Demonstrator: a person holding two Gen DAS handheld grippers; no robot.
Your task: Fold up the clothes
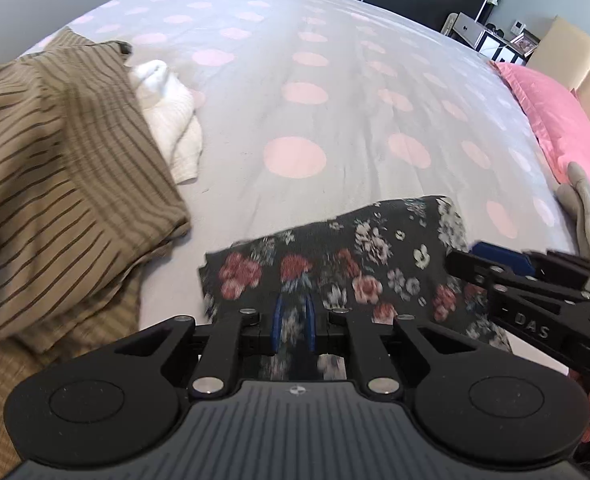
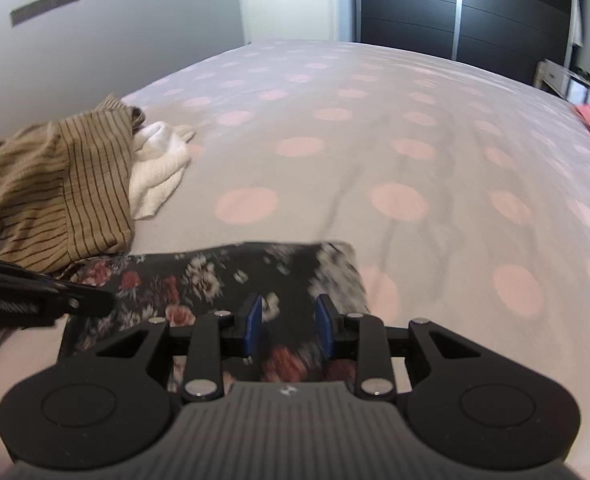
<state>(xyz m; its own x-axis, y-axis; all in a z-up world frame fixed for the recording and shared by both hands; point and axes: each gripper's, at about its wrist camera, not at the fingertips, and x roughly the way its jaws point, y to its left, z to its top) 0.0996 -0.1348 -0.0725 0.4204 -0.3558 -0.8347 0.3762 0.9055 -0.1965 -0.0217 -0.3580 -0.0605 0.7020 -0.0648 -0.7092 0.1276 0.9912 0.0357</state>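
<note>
The grey bedspread with large pink polka dots serves as the work surface; its bare centre leaves room for folding. At 9 o'clock in both wrist views lies the heap of waiting laundry — a brown cloth with thin dark stripes lying partly over a white ribbed knit garment. A pink satin pillow lies at 2 o'clock in the left view, clear of the work area.

The task item, a dark floral-print fabric garment, lies at 6 o'clock, directly ahead of both tools and just beside the striped cloth. It appears already doubled into a rough rectangle, with a straight far edge and a lighter floral panel at its right end. Motion blur obscures the finer detail of its near portion.

The left gripper has its blue pads pressed nearly together, pinching the garment's near edge — judged a hold for lifting or carrying the fold. The right gripper has its pads spread apart over the fabric; no pad contact is visible, so it is judged to hold nothing.
</note>
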